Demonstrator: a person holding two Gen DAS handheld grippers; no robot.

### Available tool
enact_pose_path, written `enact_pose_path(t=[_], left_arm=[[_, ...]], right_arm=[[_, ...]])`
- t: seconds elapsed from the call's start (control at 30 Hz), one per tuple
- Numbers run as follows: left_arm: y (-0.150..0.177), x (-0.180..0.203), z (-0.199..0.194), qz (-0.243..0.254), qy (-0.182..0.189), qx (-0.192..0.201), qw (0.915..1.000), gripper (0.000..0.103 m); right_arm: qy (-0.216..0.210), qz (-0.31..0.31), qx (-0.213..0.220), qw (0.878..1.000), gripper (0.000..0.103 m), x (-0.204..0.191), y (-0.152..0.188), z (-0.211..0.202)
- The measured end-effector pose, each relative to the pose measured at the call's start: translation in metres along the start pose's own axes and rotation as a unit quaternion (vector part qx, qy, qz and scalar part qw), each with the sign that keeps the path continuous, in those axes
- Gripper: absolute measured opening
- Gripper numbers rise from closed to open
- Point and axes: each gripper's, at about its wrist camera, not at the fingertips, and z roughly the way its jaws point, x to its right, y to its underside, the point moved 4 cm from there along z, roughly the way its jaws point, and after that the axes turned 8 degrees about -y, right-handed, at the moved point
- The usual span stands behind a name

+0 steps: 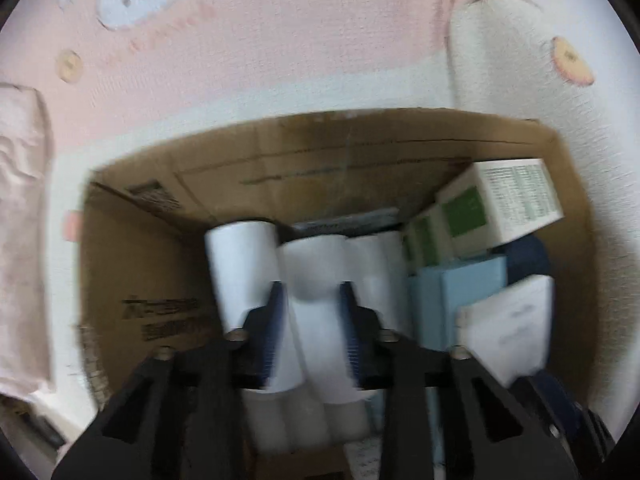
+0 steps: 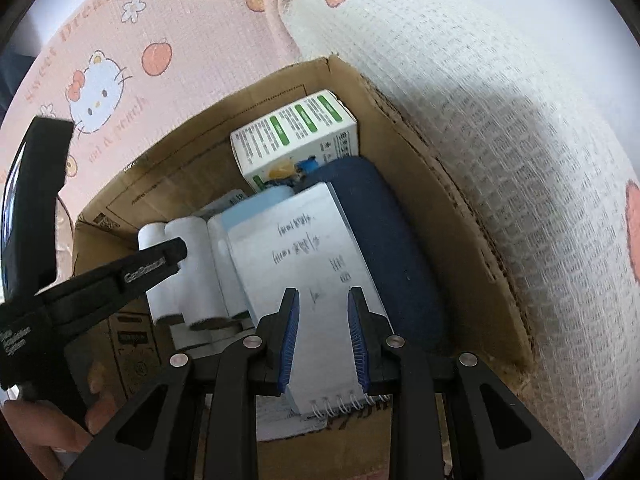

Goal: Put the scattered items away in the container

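Blue-padded black fingers of the left gripper (image 1: 310, 292) fill the near edge of its wrist view, closed on a white paper roll (image 1: 316, 312) that stands up between the pads and hangs over the open brown cardboard box (image 1: 132, 264). More white rolls (image 1: 242, 268) lie side by side in the box under and beside the held one (motion blur softens their edges, so I cannot count them surely). In the right wrist view the right gripper (image 2: 323, 296) hovers just above a white spiral-bound notebook (image 2: 288, 256) with handwriting on its cover; its jaws stand partly apart, one on each side of the cover, and whether the pads press the notebook I cannot tell. The notebook lies tilted inside the box, its wire binding towards the camera, resting against a dark blue rounded pouch (image 2: 384, 240) on its right and over a pale blue flat box (image 2: 264, 200) behind its far corner. To the left of the notebook the left gripper's black finger reaches across the white rolls, and a bare hand (image 2: 52, 432) grips its handle at the lower left. Farther back, a white carton with green labels (image 2: 296, 136) sits against the box's far wall. Beyond the box spreads a pink cartoon-cat printed blanket (image 2: 100, 80), and a white waffle-weave cushion (image 2: 500, 140) presses against the box's right wall.
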Motion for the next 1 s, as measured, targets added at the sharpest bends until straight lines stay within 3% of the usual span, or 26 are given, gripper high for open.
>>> enact_pose_path(t=[0.23,0.4,0.53,0.63,0.7,0.73,0.93,1.0], left_arm=[[0.006,-0.011,0.002,-0.010,0.056,-0.021,0.9982,0.023],[0.011,-0.019,0.000,-0.018,0.075,-0.038,0.9963,0.020],[0.000,-0.023,0.002,0.002,0.072,-0.029,0.9970,0.020],[-0.008,-0.025,-0.008,0.017,0.095,-0.022,0.9951,0.021],[-0.011,-0.022,-0.012,0.058,0.063,-0.017,0.9962,0.037],[-0.011,-0.023,-0.010,0.059,0.059,-0.021,0.9963,0.040],[-0.011,-0.030,0.001,0.037,0.068,-0.044,0.9960,0.040],[-0.011,-0.031,0.001,0.040,0.067,-0.046,0.9959,0.040]], right_arm=[[-0.022,-0.030,-0.007,0.999,0.021,-0.025,-0.014,0.010],[-0.072,-0.027,-0.020,0.997,0.021,-0.042,-0.014,0.022],[-0.079,-0.031,-0.032,0.996,0.021,-0.053,-0.005,0.026],[-0.108,-0.020,-0.046,0.993,0.021,-0.055,0.004,0.024],[-0.130,-0.015,-0.053,0.990,0.021,-0.057,0.007,0.024],[-0.134,-0.018,-0.061,0.989,0.021,-0.061,0.008,0.027],[-0.150,-0.029,-0.095,0.984,0.021,-0.080,0.013,0.053],[-0.121,-0.042,-0.097,0.987,0.021,-0.081,0.014,0.063]])
